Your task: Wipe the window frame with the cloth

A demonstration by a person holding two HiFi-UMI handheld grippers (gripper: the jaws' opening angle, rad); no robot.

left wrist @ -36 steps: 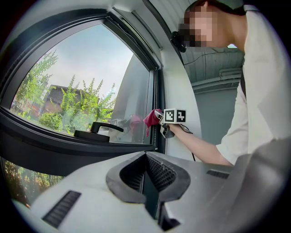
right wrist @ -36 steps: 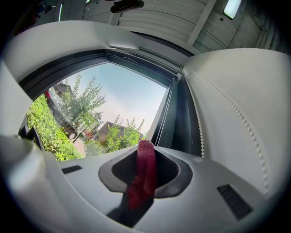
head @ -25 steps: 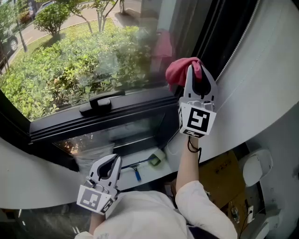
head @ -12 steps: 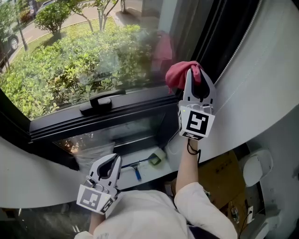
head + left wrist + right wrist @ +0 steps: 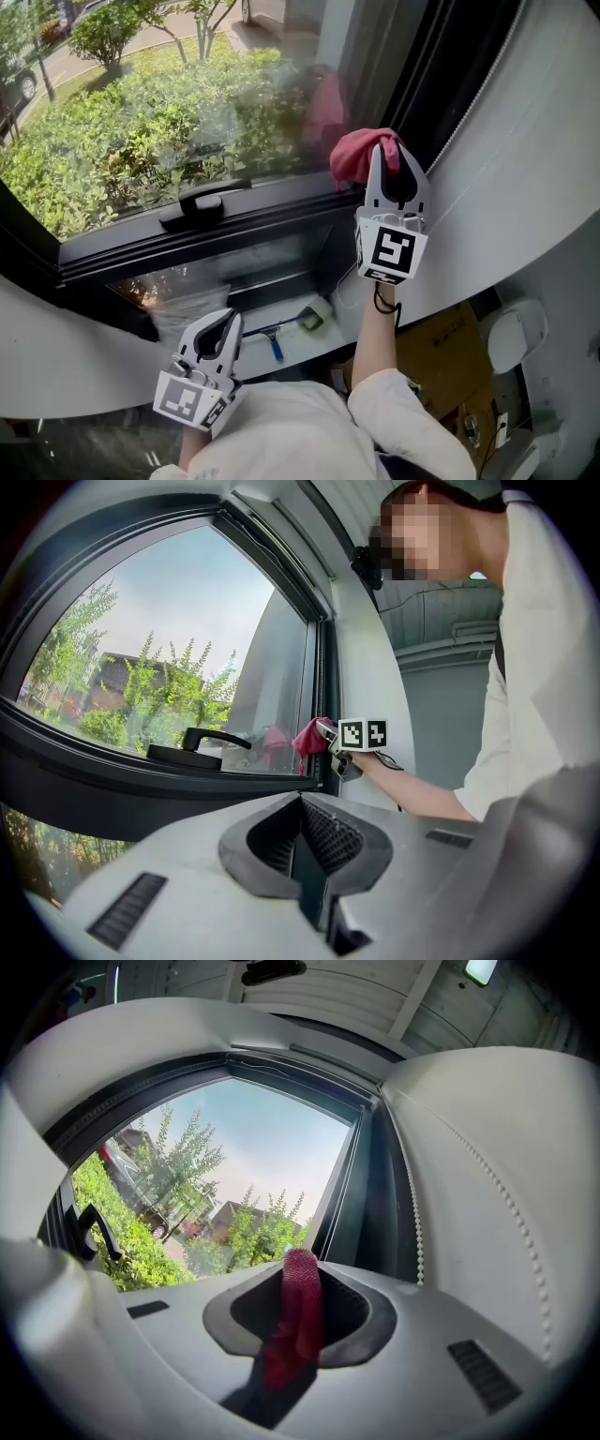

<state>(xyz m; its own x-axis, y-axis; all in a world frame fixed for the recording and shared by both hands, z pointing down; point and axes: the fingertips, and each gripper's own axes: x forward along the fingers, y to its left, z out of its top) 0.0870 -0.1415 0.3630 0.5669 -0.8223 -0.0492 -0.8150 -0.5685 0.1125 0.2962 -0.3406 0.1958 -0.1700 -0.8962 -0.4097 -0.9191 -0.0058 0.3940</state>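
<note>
A red cloth point(image 5: 360, 153) is bunched at the tips of my right gripper point(image 5: 391, 152), which is shut on it; in the right gripper view the cloth point(image 5: 300, 1309) runs between the jaws. The cloth sits at the right end of the dark window frame point(image 5: 234, 220), near the corner where the sill meets the upright. The left gripper view shows the cloth point(image 5: 309, 737) beside the frame's corner. My left gripper point(image 5: 217, 339) hangs low at the bottom left, away from the frame, shut with nothing between its jaws.
A black window handle point(image 5: 199, 206) sits on the frame left of the cloth. A white roller blind point(image 5: 525, 159) with a bead chain point(image 5: 478, 89) hangs at the right. Below lie a small squeegee point(image 5: 292, 326) and a cardboard box point(image 5: 450, 361).
My right gripper has slipped slightly downward and left with the cloth along the frame's right corner. The left gripper has stayed put.
</note>
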